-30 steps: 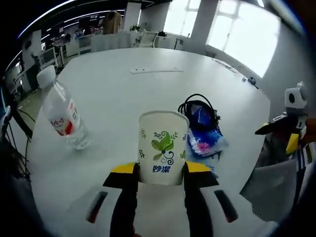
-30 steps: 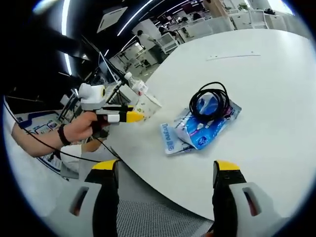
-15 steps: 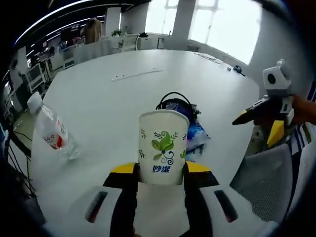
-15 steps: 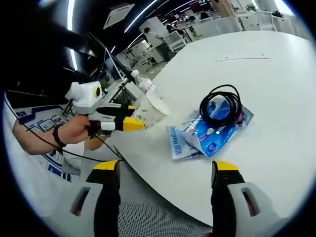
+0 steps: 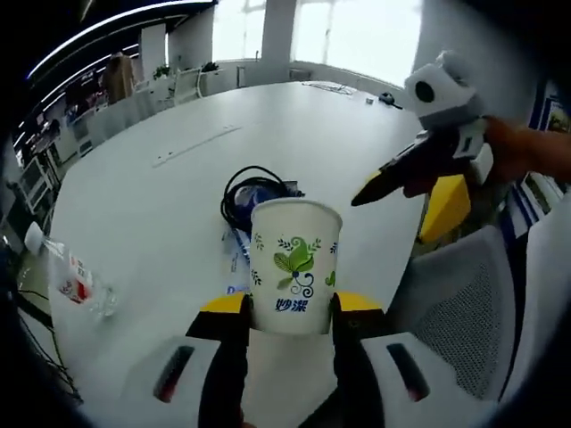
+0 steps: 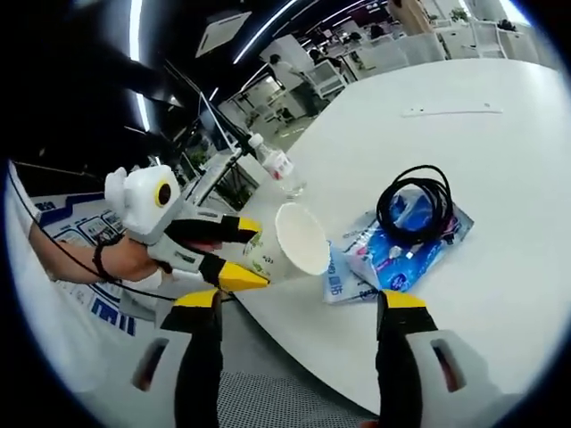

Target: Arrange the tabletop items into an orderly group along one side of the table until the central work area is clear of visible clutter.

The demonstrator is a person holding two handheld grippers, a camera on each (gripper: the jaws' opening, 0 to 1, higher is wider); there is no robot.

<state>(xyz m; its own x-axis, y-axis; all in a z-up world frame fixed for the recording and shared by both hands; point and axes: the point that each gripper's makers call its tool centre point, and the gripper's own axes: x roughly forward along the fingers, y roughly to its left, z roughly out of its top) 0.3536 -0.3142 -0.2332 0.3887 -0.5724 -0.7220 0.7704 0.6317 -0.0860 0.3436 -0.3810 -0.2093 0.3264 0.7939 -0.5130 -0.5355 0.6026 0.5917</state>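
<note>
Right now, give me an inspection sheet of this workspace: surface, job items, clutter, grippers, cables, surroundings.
Surface: white table, mostly bare.
Job's things: paper cup held off the table; water bottle upright near the edge; blue packets lying flat.
Clutter: thin white strip further along the table.
Grippers: left gripper shut on the paper cup; right gripper open, holding nothing.
Cables: black coiled cable on the blue packets.
Surroundings: office desks, windows, mesh chair.

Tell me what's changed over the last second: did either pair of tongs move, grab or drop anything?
The left tongs, shut on the paper cup throughout, swung it toward the right tongs; its open mouth now faces them. Nothing was grabbed or released. The right tongs stay open and empty. The bottle, coiled black cable and blue packets lie unmoved on the white table.
</note>
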